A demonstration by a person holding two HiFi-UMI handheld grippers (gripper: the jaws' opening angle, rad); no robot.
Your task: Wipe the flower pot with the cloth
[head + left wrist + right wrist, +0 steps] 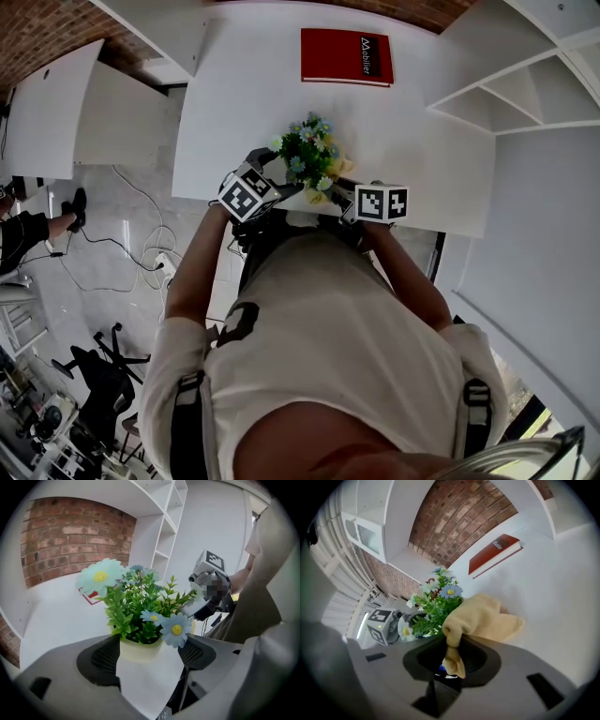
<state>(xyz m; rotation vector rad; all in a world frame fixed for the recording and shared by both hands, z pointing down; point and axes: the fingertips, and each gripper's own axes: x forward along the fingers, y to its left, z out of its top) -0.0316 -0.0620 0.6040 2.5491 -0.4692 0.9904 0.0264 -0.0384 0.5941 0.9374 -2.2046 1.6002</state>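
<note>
The white bench (234, 112) fills the upper middle of the head view. Its near edge is covered by the person's torso (328, 356), which also hides most of both forearms. White shelves (506, 94) at the right are cut off by the picture's edge. A red book (346, 56) lies flat near the far side of the bench, well apart from everything else.

The flower pot (140, 648) is at the bench's near edge, just in front of the person. From above, its blue-flowered green plant (309, 155) hides it completely. Only the left gripper view shows its cream rim and pale body. Its base is out of sight there, so it cannot be told whether it rests on the bench.

The left tool (150, 656) is clamped on the flower pot, with a dark pad against each side just below the rim. The right tool (452, 656) is pinched together on the yellow cloth (483, 618). One narrow fold is caught between its jaws and the rest bunches out in front, against the foliage on the plant's right side. The leaves and the cloth itself hide whether the cloth touches the pot's wall. In the head view only a small scrap of cloth shows beside the leaves.
</note>
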